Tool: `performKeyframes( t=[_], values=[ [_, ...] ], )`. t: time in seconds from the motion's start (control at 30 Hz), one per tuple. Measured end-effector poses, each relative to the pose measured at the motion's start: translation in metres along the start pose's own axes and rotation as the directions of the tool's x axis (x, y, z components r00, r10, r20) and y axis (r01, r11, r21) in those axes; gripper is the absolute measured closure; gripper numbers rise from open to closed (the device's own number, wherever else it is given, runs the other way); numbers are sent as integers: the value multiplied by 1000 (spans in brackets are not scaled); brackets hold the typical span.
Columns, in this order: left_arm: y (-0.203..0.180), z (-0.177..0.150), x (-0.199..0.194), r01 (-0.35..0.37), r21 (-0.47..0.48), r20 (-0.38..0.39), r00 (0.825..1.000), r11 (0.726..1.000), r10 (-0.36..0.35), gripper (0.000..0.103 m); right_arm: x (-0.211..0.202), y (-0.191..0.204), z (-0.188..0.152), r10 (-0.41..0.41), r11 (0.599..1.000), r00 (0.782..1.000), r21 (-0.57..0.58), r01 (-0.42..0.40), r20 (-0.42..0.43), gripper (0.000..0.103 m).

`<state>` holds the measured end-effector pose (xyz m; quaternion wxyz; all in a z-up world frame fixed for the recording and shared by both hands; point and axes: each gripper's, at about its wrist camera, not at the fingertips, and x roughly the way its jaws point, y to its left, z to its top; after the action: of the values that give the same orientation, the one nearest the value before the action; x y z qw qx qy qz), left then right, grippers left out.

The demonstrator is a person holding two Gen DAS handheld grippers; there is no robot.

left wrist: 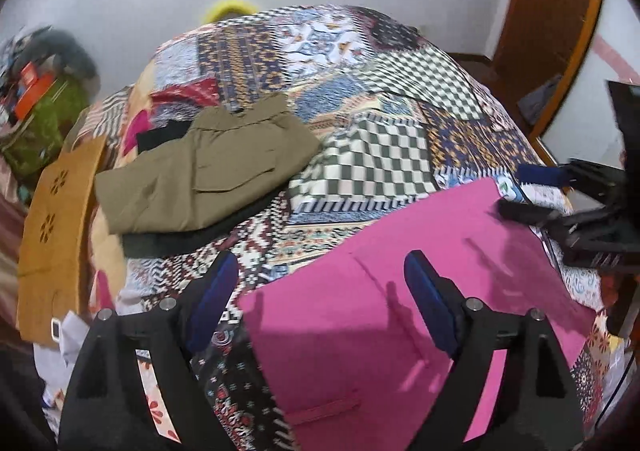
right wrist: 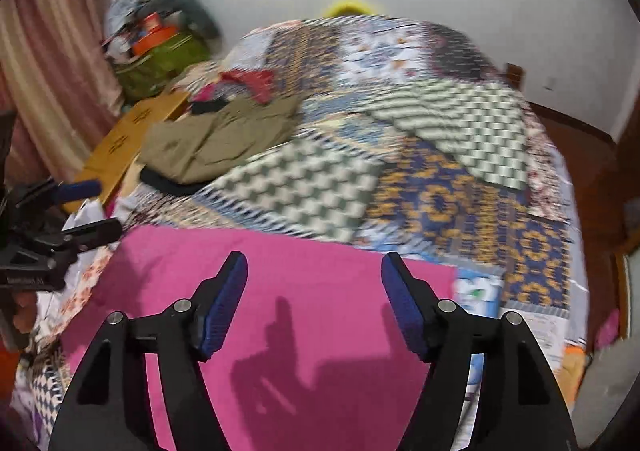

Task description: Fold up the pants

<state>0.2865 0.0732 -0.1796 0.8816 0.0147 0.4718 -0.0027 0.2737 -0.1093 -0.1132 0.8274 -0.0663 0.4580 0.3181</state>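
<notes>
Pink pants [left wrist: 400, 291] lie flat on the patchwork bedspread, near the front edge; they also fill the lower middle of the right wrist view [right wrist: 304, 311]. My left gripper [left wrist: 320, 271] is open and empty, hovering above the pants' left edge. My right gripper [right wrist: 314, 271] is open and empty, hovering above the pants. The right gripper shows at the right edge of the left wrist view [left wrist: 532, 191], over the pants' far right corner, and the left gripper at the left edge of the right wrist view [right wrist: 92, 207].
Folded olive pants [left wrist: 208, 171] lie on a dark garment at the bed's left side, also in the right wrist view [right wrist: 216, 139]. A brown cardboard box [left wrist: 56, 219] stands beside the bed on the left. A green bag with clutter [left wrist: 36, 123] sits by the wall.
</notes>
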Motion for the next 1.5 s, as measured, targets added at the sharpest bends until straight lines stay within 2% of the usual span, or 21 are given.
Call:
performKeyframes(
  t=[0.1, 0.23, 0.27, 0.3, 0.47, 0.7, 0.87, 1.17, 1.33, 1.43, 1.5],
  values=[
    [-4, -3, 14, 1, 9, -38, 999, 1000, 0, 18, 26, 8, -5, 20, 1000, 998, -20, -21, -59, 37],
    [-2, -17, 46, 17, -5, -148, 989, 1000, -18, 18, 55, 15, -28, 31, 998, 985, -45, -39, -171, 37],
    [-3, -22, 52, 15, 0, -158, 987, 1000, -15, 17, 56, 14, -34, 37, 998, 985, -37, -44, -167, 36],
    [-2, -25, 52, 17, -2, -147, 989, 1000, -17, 16, 52, 13, -36, 40, 999, 987, -29, -45, -156, 32],
    [2, -35, 43, 25, -16, -134, 991, 1000, -27, 14, 39, 2, -50, 44, 999, 982, -18, -48, -183, 28],
    [-1, -58, 18, -35, 25, -102, 994, 999, 38, 14, 13, -4, -81, 12, 1000, 986, -3, -12, -168, 27],
    [8, -78, -1, -12, -31, -88, 996, 999, 10, 14, -9, -7, -104, -49, 999, 987, -8, 49, -155, 27],
    [15, -104, -26, -44, -65, -57, 998, 997, 40, 14, -39, -4, -130, -132, 991, 983, -1, 133, -126, 27],
    [22, -114, -40, -61, -113, -56, 997, 992, 55, 14, -48, 3, -132, -151, 989, 981, -12, 151, -123, 27],
    [31, -119, -55, -86, -158, -38, 996, 984, 81, 14, -57, 15, -130, -164, 986, 982, -46, 160, -91, 27],
    [40, -122, -65, -76, -194, -31, 997, 978, 71, 14, -64, 26, -124, -150, 987, 987, -64, 147, -60, 27]
  ],
)
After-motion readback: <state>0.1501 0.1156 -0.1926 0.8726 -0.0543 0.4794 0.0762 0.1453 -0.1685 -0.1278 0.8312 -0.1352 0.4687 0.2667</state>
